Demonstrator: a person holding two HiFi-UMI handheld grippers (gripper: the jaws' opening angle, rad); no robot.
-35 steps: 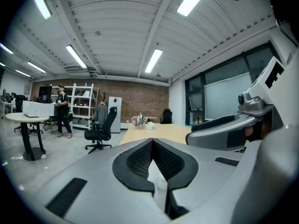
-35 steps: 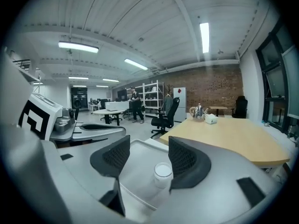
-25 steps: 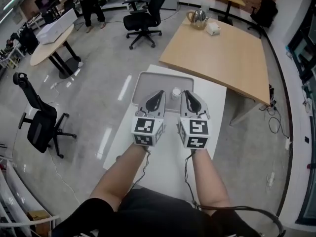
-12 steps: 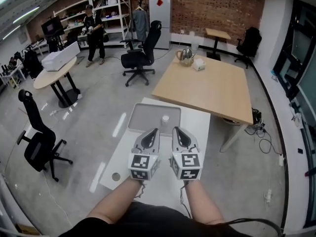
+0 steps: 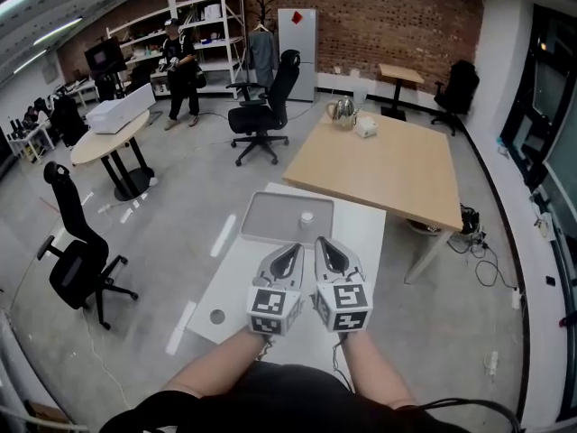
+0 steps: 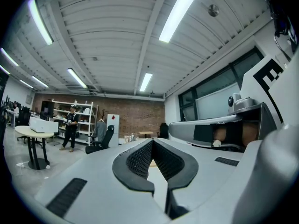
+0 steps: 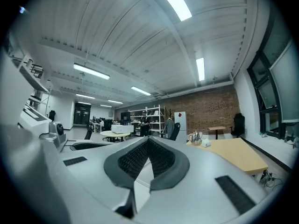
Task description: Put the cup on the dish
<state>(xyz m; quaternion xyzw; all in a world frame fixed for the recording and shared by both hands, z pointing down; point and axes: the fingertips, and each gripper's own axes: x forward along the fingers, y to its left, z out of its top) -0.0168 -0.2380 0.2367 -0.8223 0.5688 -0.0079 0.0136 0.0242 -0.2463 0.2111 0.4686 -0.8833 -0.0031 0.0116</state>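
A small white cup (image 5: pixel 307 216) stands upright in the right part of a grey tray-like dish (image 5: pixel 270 220) at the far end of the white table (image 5: pixel 365 242). Both grippers hover side by side over the table's near half, short of the dish and apart from the cup. My left gripper (image 5: pixel 292 250) is shut with nothing in it; in the left gripper view its tips (image 6: pixel 152 142) meet. My right gripper (image 5: pixel 323 243) is also shut and empty, its tips (image 7: pixel 148 139) touching. Both gripper views look over the room, and neither shows the cup.
A wooden table (image 5: pixel 379 165) with a kettle (image 5: pixel 341 109) stands behind to the right. Black office chairs (image 5: pixel 263 106) (image 5: pixel 77 262) and a round table (image 5: pixel 113 142) stand on the floor to the left. A person (image 5: pixel 185 66) stands by the back shelves. A small round mark (image 5: pixel 217 316) lies near the white table's left edge.
The head view has tilted up and shows more of the room. Both grippers have drawn back from the dish toward the person; the cup stays where it was.
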